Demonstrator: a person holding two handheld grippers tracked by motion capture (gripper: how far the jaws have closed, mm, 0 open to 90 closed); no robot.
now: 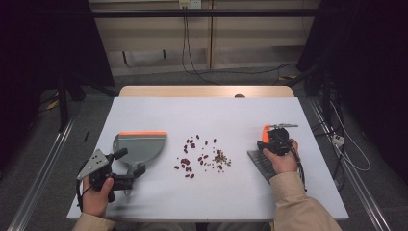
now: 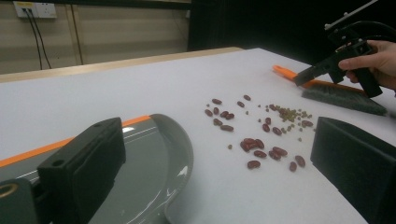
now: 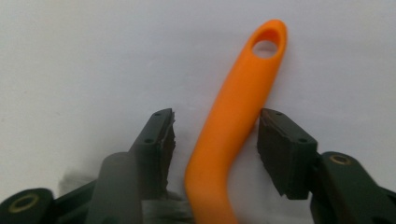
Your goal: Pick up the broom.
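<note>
At the near left of the white table point(image 1: 159, 197), my left gripper point(image 1: 129, 167) straddles the grey dustpan point(image 1: 139, 147), jaws apart, pads off its glossy, curved plastic. Its own view shows that shine and the orange lip. Farther in, at the middle, lie smooth red beans point(image 1: 186, 162) and tiny greenish grains point(image 1: 221, 158). On the right, my right gripper point(image 3: 215, 149) brackets the brush point(image 3: 238, 116), jaws apart, one pad at its smooth orange handle, the other clear. That view shows the handle's oval hanging hole; the high view shows grey bristles.
</note>
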